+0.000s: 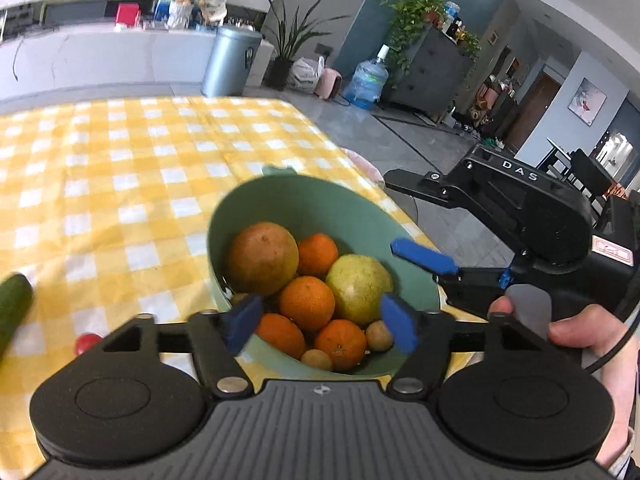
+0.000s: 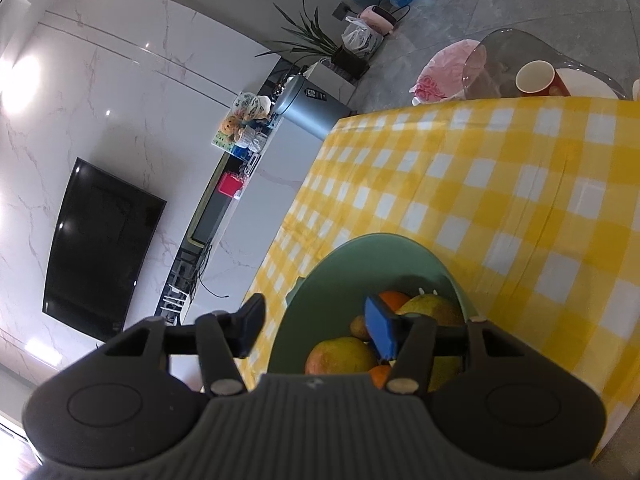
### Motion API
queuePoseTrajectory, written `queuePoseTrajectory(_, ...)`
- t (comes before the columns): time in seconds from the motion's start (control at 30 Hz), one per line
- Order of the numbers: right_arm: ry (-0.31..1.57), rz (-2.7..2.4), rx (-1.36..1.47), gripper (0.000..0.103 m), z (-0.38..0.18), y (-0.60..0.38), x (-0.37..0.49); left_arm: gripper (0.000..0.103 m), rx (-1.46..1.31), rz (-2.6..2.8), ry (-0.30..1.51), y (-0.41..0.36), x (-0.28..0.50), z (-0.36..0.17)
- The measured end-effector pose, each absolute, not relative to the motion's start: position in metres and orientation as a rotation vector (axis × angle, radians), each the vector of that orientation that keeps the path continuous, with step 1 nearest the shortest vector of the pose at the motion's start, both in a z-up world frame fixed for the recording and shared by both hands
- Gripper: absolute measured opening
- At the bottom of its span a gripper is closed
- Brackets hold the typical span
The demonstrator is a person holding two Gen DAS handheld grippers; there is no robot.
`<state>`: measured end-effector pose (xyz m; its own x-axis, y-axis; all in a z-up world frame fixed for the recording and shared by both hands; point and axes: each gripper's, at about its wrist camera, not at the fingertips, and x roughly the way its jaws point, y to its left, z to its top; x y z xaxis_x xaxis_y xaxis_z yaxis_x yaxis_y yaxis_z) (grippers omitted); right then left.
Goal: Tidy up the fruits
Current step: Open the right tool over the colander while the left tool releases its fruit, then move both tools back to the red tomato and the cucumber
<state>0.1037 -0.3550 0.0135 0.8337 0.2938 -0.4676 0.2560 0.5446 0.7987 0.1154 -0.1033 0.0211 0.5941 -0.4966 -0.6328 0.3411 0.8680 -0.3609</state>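
A green bowl (image 1: 280,204) stands tilted on the yellow checked tablecloth (image 1: 120,168), holding several oranges (image 1: 307,302), a reddish round fruit (image 1: 262,258), a yellow-green fruit (image 1: 358,288) and small brown fruits (image 1: 379,335). My left gripper (image 1: 320,322) is open just above the bowl's near rim, holding nothing. My right gripper (image 2: 316,330) is open and straddles the bowl's rim (image 2: 320,264), one finger inside, one outside; it also shows in the left wrist view (image 1: 424,260) at the bowl's right side.
A green cucumber (image 1: 12,308) and a small red tomato (image 1: 86,343) lie on the cloth at the left. A red cup (image 2: 538,78) and a clear chair (image 2: 500,64) are past the table's far edge.
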Motion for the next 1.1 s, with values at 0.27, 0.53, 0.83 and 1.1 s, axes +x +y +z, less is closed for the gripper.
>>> queuePoseTrajectory(0.27,0.626,0.077,0.999,0.096,0.020,-0.349,0.105,0.087,-0.226,-0.425,0.807,-0.086,0.105,0.040)
queuePoseTrajectory(0.53,0.653,0.122,0.938,0.099,0.035,-0.326,0.104,0.087,-0.146,-0.380,0.799,-0.068,0.080,0.065)
queuePoseTrajectory(0.83,0.706,0.269,0.648,0.071,0.044,-0.259,0.099,0.087,-0.071,-0.230,0.803,-0.025,0.043,0.077)
queuePoseTrajectory(1.1,0.827,0.333,0.519,0.054,0.033,-0.199,0.090,0.087,-0.020,-0.020,0.805,0.014,0.027,0.078)
